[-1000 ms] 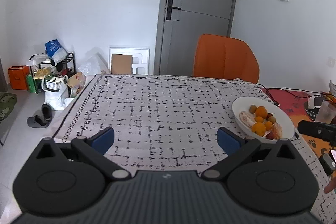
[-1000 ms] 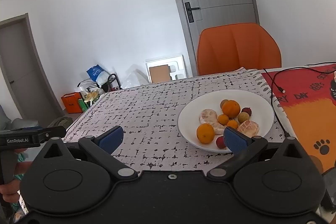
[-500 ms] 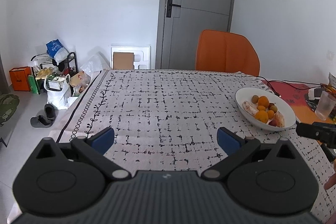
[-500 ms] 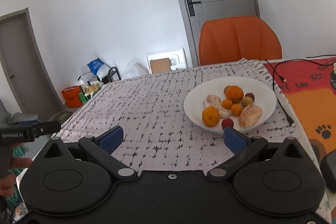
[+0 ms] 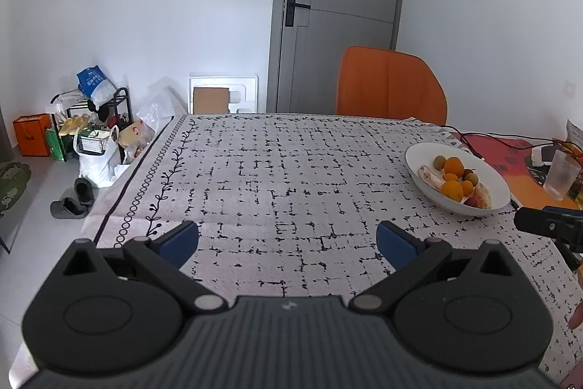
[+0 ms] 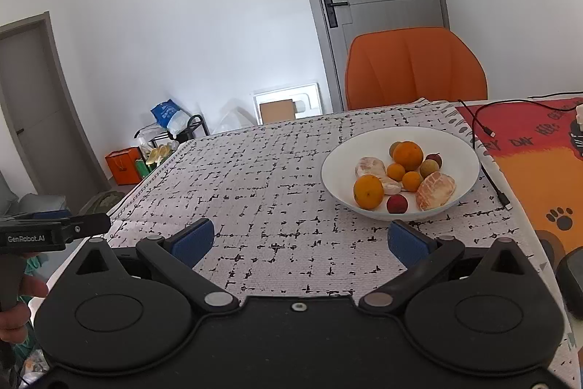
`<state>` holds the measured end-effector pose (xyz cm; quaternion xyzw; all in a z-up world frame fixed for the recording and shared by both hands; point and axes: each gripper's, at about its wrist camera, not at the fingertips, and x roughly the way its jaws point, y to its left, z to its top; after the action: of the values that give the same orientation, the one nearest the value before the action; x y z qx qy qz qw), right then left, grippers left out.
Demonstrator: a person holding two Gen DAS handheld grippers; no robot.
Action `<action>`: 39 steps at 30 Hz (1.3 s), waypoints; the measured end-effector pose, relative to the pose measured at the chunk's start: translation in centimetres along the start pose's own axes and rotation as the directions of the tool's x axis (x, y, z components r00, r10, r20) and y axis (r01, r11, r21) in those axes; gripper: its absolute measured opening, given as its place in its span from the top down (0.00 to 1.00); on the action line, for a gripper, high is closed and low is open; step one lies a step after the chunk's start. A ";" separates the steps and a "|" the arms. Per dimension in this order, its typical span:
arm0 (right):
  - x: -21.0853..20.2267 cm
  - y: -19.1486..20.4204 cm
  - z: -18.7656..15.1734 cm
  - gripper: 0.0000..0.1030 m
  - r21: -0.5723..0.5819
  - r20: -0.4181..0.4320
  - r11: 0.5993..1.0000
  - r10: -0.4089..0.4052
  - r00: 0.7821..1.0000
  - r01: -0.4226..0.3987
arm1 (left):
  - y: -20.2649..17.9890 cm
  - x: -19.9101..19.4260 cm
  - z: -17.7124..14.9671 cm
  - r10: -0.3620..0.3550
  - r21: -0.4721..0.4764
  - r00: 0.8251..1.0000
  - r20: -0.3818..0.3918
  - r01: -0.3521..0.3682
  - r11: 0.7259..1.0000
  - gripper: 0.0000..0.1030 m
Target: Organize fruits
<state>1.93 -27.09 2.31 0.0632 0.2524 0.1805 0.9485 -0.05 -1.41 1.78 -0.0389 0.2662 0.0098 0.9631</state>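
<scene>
A white bowl (image 6: 459,148) sits on the patterned tablecloth (image 6: 277,177), ahead and right of my right gripper (image 6: 302,237). It holds oranges (image 6: 368,191), small tangerines (image 6: 396,171), peeled citrus pieces (image 6: 435,190), a red fruit (image 6: 397,204) and brownish round fruits (image 6: 429,167). The bowl (image 5: 419,166) also shows at the right in the left wrist view. My left gripper (image 5: 288,241) is open and empty over the cloth's near edge. My right gripper is open and empty, short of the bowl.
An orange chair (image 5: 391,82) stands at the table's far side. A black cable (image 6: 488,163) runs beside the bowl over a red and orange mat (image 6: 539,163). A clear glass (image 5: 561,179) stands at the far right. Bags, a rack and shoes (image 5: 73,201) lie on the floor at the left.
Both grippers have pulled back and risen slightly, so the bowl looks farther away in both views. Both stay open and empty.
</scene>
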 end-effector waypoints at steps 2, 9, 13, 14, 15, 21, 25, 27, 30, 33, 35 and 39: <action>0.0 0.0 0.0 0.00 -0.001 -0.001 1.000 0.002 1.000 -0.002 | 0.0 0.1 0.0 0.000 -0.002 1.000 -0.002 0.000 1.000 0.00; 0.1 0.1 -0.2 0.00 0.002 -0.008 1.000 0.005 1.000 -0.005 | -0.1 0.1 0.0 0.001 -0.001 1.000 -0.010 -0.001 1.000 0.00; 0.2 0.1 -0.3 0.00 0.000 -0.014 1.000 0.007 1.000 -0.007 | -0.1 0.2 0.0 0.001 -0.002 1.000 -0.011 -0.001 1.000 0.00; 0.2 0.2 -0.3 0.00 -0.001 -0.015 1.000 0.008 1.000 -0.008 | -0.1 0.3 -0.1 0.003 -0.001 1.000 -0.012 -0.003 1.000 0.00; 0.2 0.2 -0.3 0.00 0.000 -0.016 1.000 0.008 1.000 -0.008 | -0.1 0.3 -0.1 0.004 -0.001 1.000 -0.014 -0.004 1.000 0.00; 0.4 0.1 -0.4 0.00 0.002 -0.021 1.000 0.009 1.000 -0.009 | -0.1 0.5 -0.1 0.004 -0.002 1.000 -0.018 -0.004 1.000 0.00; 0.3 0.2 -0.3 0.00 -0.002 -0.021 1.000 0.005 1.000 -0.005 | -0.1 0.5 -0.1 -0.002 0.000 1.000 -0.019 0.002 1.000 0.00; 0.3 0.3 -0.2 0.00 -0.003 -0.019 1.000 0.007 1.000 -0.007 | -0.2 0.6 -0.1 -0.004 0.002 1.000 -0.018 0.004 1.000 0.00; 0.3 0.5 -0.1 0.00 -0.010 -0.022 1.000 0.005 1.000 -0.006 | -0.1 0.6 0.0 -0.004 -0.002 1.000 -0.018 0.004 1.000 0.00; 0.3 0.6 -0.1 0.00 -0.016 -0.022 1.000 0.009 1.000 -0.009 | -0.1 0.6 0.0 -0.003 -0.005 1.000 -0.017 0.003 1.000 0.00; 0.3 0.6 0.0 0.00 -0.018 -0.022 1.000 0.005 1.000 -0.005 | 0.0 0.7 0.0 -0.003 -0.008 1.000 -0.019 0.003 1.000 0.00; 0.3 0.5 0.1 0.00 -0.012 -0.022 1.000 0.001 1.000 -0.001 | 0.1 0.7 0.0 -0.003 -0.008 1.000 -0.017 0.003 1.000 0.00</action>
<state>2.08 -26.51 2.34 0.0556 0.2616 0.1832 0.9460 0.52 -1.31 1.43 -0.0434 0.2743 0.0093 0.9606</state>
